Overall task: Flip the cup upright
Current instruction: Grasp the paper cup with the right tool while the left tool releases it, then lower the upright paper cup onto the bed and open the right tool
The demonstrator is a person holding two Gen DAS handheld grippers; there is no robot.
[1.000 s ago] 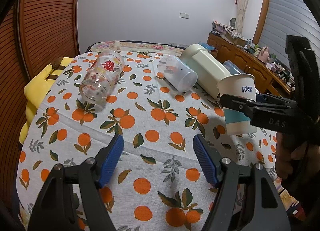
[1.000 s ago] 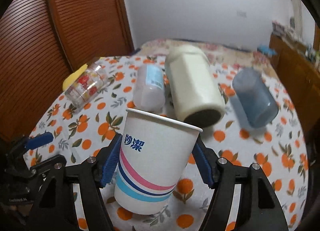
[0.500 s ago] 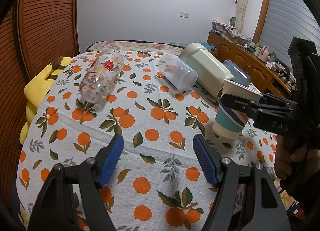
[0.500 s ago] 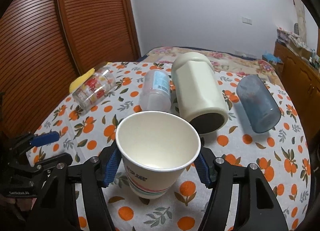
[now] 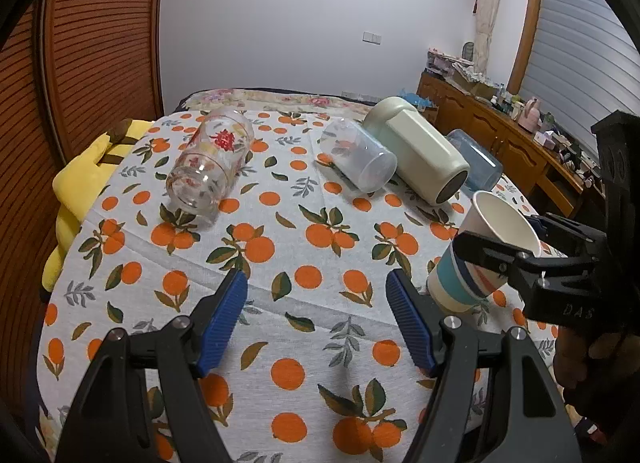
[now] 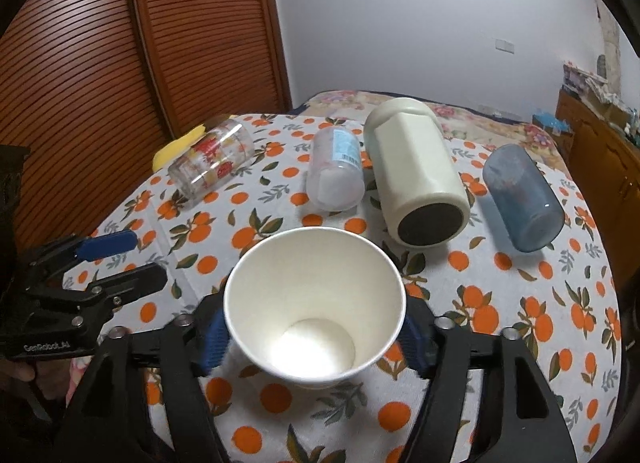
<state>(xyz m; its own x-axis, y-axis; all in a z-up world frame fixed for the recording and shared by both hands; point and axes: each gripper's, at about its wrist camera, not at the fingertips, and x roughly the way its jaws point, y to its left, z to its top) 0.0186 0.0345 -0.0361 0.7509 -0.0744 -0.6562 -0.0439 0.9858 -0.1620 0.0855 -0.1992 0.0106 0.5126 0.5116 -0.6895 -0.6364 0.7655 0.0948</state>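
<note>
My right gripper [image 6: 314, 337] is shut on a white paper cup [image 6: 314, 303] with blue and pink stripes. The cup's mouth faces up toward the camera and it tilts slightly. In the left wrist view the cup [image 5: 480, 255] is at the right, its base at the tablecloth, held by the right gripper [image 5: 516, 259]. My left gripper [image 5: 316, 315] is open and empty above the cloth, left of the cup; it also shows in the right wrist view [image 6: 116, 259].
On the orange-print tablecloth [image 5: 280, 247] lie a printed glass [image 5: 210, 165], a clear plastic cup [image 5: 358, 161], a cream mug [image 5: 418, 151] and a blue tumbler [image 6: 520, 199], all on their sides. A yellow cushion [image 5: 84, 179] is at the left edge.
The right gripper has tilted the paper cup from side-on to mouth-up and lowered it toward the cloth. The left gripper has stayed still and open.
</note>
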